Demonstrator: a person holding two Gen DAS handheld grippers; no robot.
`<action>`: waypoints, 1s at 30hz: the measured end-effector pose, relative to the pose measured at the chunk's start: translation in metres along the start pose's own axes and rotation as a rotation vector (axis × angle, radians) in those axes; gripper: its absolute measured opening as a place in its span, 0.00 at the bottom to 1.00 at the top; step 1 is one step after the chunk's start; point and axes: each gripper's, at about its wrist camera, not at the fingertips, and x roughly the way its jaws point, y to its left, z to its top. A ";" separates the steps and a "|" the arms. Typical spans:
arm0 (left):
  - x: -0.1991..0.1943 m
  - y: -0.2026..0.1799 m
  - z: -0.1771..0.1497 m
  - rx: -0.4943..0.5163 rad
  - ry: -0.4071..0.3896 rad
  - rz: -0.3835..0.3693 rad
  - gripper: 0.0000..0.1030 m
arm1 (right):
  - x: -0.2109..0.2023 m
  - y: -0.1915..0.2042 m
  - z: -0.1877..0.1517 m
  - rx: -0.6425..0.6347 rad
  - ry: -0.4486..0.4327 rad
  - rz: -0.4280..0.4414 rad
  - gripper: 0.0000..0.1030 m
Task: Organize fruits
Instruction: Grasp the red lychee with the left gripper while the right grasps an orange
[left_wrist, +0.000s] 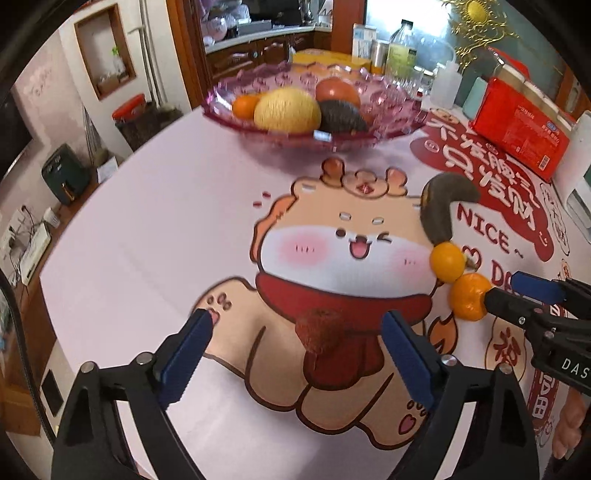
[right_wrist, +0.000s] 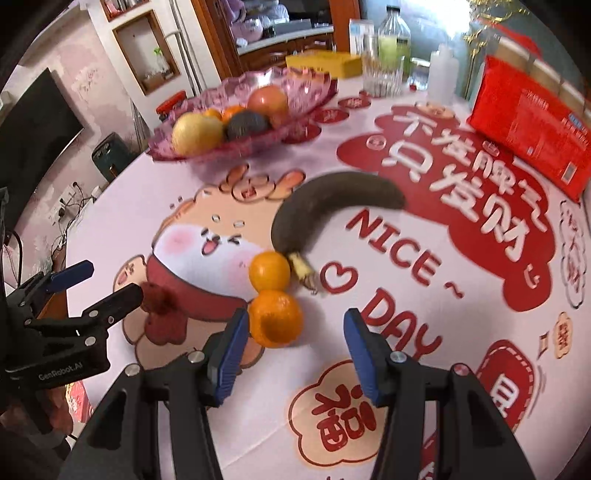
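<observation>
- Jaws of the left gripper (left_wrist: 297, 332) stand wide apart with nothing held; a small dark-red fruit (left_wrist: 320, 329) lies on the cloth between the two blue pads, nearer the right-hand pad, and touches neither.
- Purpose, as a judgement: the wide setting gives clearance on both sides of the small fruit, so the gripper can straddle it before closing.
- Jaws of the right gripper (right_wrist: 293, 345) stand partly open and grip nothing; the near orange (right_wrist: 275, 318) sits at the mouth of the gap, just beside the left-hand pad. Contact with that pad cannot be confirmed.
- Beyond the jaw tips, a second orange (right_wrist: 269, 271) touches the near one. A blackened banana (right_wrist: 332, 206) curves away past both, its stem end pointing back toward the jaws.
- Likely destination: the pink glass bowl (left_wrist: 399, 110), well beyond both sets of jaws, which already holds a yellow fruit, an avocado-like dark fruit and several orange ones.
- Surface: a table under a white printed cloth (left_wrist: 155, 240) with a cartoon animal and red lettering.
- Beyond the bowl: a red carton (right_wrist: 532, 122), a bottle (right_wrist: 395, 40) and drinking glasses.
- Room: wooden cabinets, a wall niche and a dark screen at the far left.
</observation>
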 end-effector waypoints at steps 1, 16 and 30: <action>0.004 0.001 -0.002 -0.009 0.011 -0.011 0.84 | 0.005 0.000 -0.001 -0.001 0.010 0.006 0.52; 0.031 0.002 -0.006 -0.061 0.084 -0.094 0.46 | 0.033 0.008 -0.002 -0.034 0.047 0.073 0.38; 0.030 -0.008 -0.007 -0.027 0.104 -0.110 0.29 | 0.032 0.014 -0.005 -0.068 0.038 0.043 0.37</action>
